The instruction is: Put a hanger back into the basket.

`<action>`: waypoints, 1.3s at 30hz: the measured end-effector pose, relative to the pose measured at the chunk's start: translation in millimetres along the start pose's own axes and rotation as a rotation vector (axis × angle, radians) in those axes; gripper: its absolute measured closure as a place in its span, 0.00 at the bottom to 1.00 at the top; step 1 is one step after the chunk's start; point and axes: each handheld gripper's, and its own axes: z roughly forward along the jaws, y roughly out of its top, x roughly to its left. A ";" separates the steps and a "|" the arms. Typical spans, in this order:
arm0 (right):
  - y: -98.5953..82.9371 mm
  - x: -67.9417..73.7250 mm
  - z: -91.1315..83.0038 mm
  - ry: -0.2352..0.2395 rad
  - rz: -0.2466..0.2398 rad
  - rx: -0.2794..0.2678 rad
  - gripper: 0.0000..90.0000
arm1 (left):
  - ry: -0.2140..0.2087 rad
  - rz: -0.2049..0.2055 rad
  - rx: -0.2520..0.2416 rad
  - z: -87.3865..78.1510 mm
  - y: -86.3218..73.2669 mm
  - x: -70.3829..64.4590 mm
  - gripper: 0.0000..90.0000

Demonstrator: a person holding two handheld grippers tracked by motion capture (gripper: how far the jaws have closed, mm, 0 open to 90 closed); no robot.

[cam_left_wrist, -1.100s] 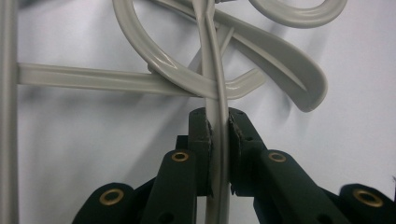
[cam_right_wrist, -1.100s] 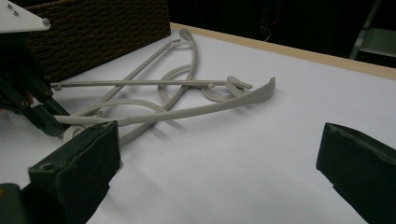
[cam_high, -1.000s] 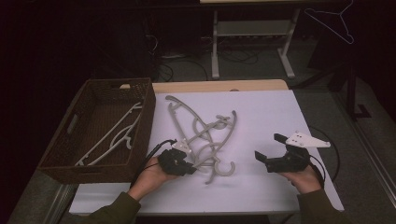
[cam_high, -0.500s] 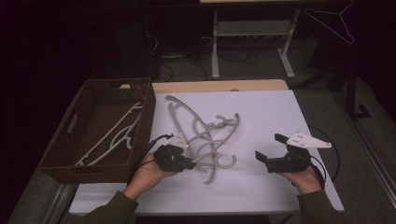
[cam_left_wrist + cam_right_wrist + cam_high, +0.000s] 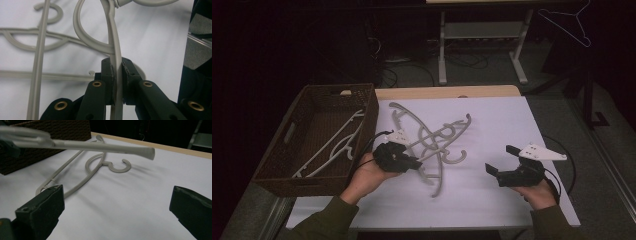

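Note:
My left gripper [image 5: 416,162] is shut on one arm of a grey plastic hanger [image 5: 438,182]. The left gripper view shows that arm [image 5: 115,50] clamped between the jaws of the left gripper [image 5: 117,67]. In the right gripper view the held hanger's arm [image 5: 100,146] hangs tilted above the table. More grey hangers [image 5: 432,132] lie tangled on the white table just beyond. My right gripper [image 5: 501,159] rests open at the right with nothing between its fingers. The right gripper [image 5: 116,212] faces a flat hanger with its hook [image 5: 120,166].
A brown wicker basket [image 5: 372,112] stands at the table's left with white hangers [image 5: 334,145] inside. The white tabletop [image 5: 502,120] is bare at the right. A wire hanger [image 5: 567,22] and a metal stand [image 5: 482,30] are behind the table.
My left gripper has moved away from the person and slightly left, taking the held hanger with it. The right gripper has stayed about where it was, open.

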 end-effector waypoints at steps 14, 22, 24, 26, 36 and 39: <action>1.2 1.9 2.5 0.010 -0.004 -0.006 0.00 | 0.005 -0.022 -0.046 -27.5 24.0 4.8 0.91; 2.1 1.2 1.8 0.007 -0.003 -0.012 0.00 | 0.020 -0.029 -0.065 -46.4 30.6 11.3 0.92; 2.2 1.3 2.2 0.006 -0.005 -0.011 0.00 | 0.020 -0.031 -0.069 -51.5 30.2 13.5 0.92; 2.2 1.7 2.2 0.005 -0.006 -0.012 0.00 | 0.025 -0.041 -0.078 -56.2 29.4 15.7 0.92; 3.0 1.6 1.9 -0.001 0.000 -0.018 0.00 | 0.062 -0.062 -0.106 -81.7 26.2 24.5 0.92; 2.9 2.5 2.0 0.000 -0.001 -0.015 0.00 | 0.074 -0.066 -0.115 -90.3 25.8 27.4 0.92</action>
